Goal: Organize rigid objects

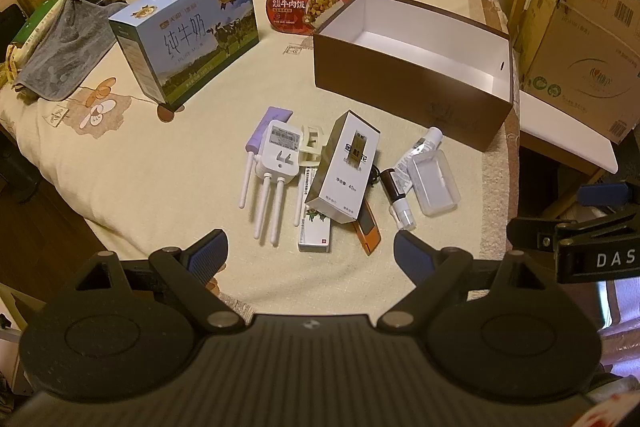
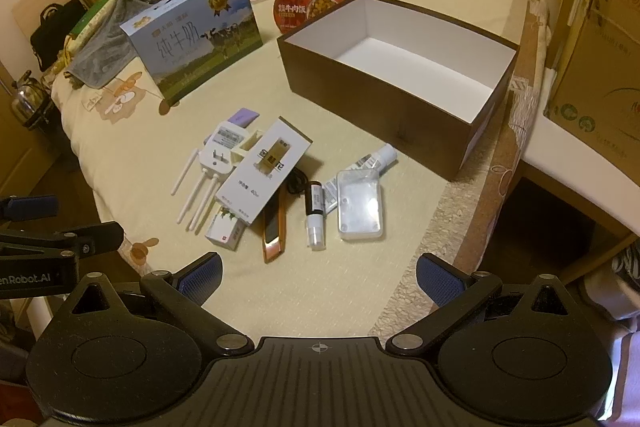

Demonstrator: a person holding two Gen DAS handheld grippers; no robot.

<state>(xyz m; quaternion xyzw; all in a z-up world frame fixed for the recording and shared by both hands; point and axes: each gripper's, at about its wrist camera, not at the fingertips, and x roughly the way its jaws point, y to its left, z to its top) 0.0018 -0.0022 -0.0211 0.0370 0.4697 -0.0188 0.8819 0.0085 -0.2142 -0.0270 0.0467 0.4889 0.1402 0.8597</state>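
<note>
Hovering with my left gripper (image 1: 310, 253) and right gripper (image 2: 318, 273) both spread wide, empty; the clutter pile (image 1: 340, 179) sits just ahead, brown box (image 2: 384, 75) beyond. Risk: that tall white carton (image 2: 262, 173) leans on others, may topple.

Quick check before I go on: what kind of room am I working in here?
Probably a bedroom at home: the clutter lies on a bed with a cream patterned bedspread, with a milk carton and stacked cardboard boxes around it.
</note>
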